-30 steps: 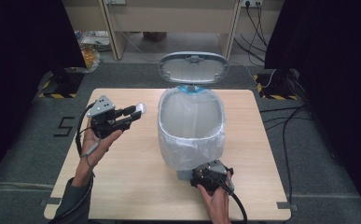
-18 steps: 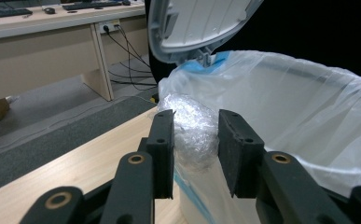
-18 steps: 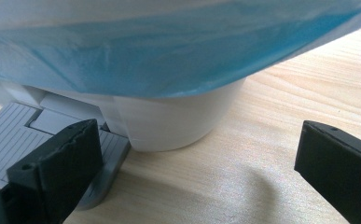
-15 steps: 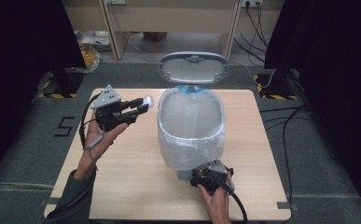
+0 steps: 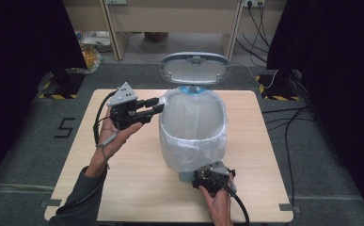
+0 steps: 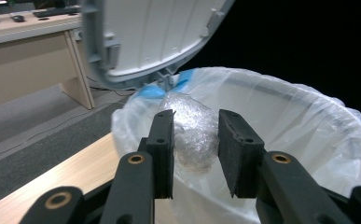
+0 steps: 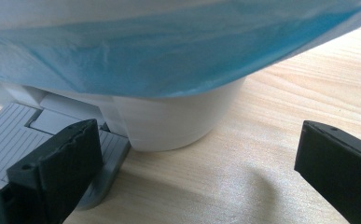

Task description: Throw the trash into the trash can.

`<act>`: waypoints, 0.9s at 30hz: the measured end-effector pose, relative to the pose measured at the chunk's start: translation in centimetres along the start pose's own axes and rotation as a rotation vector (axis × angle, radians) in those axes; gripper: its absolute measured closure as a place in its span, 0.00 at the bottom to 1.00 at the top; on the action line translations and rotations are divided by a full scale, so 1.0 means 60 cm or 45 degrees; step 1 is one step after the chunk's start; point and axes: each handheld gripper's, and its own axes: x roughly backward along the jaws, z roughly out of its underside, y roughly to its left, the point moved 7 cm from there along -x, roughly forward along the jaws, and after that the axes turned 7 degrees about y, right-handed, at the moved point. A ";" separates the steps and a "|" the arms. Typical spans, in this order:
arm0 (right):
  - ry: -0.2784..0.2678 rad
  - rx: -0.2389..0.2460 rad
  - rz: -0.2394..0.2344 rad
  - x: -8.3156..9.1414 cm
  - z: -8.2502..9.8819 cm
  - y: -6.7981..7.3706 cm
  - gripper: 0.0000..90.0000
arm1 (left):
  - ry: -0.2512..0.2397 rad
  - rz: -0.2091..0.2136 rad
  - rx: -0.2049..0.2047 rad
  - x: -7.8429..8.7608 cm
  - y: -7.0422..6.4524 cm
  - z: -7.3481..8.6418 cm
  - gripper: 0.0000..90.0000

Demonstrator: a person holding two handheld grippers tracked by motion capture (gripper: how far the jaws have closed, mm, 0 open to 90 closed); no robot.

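A white pedal bin (image 5: 193,127) lined with a clear plastic bag stands mid-table, its grey lid (image 5: 194,67) raised. My left gripper (image 5: 157,104) hovers at the bin's left rim, shut on a crumpled ball of clear plastic film (image 6: 194,133). The left gripper view has the ball pinched between both pads, just over the bag's edge (image 6: 308,112). My right gripper (image 5: 208,175) sits low at the bin's near foot, its jaws wide open. In the right gripper view, one finger (image 7: 61,158) lies over the ribbed grey pedal (image 7: 5,135), beside the bin's base (image 7: 169,116).
The light wood table (image 5: 123,188) has bare room to the left and right of the bin. Desk legs and cables stand on the grey floor behind (image 5: 264,56). Dark curtains close off both sides.
My left gripper has risen and moved right with the film ball, from over the table to the bin's rim. The right gripper has stayed at the pedal.
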 end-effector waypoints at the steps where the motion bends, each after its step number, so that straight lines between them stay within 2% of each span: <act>1: 0.000 0.006 -0.002 0.000 0.000 -0.001 0.01 | 0.001 0.007 -0.005 -0.003 -0.004 -0.001 0.74; 16: -0.002 0.007 -0.001 0.000 0.000 -0.001 0.01 | 0.045 0.077 -0.048 -0.049 -0.039 -0.016 0.74; 27: 0.000 0.006 -0.003 0.000 0.000 -0.001 0.01 | 0.095 0.100 -0.047 -0.076 -0.045 -0.014 0.74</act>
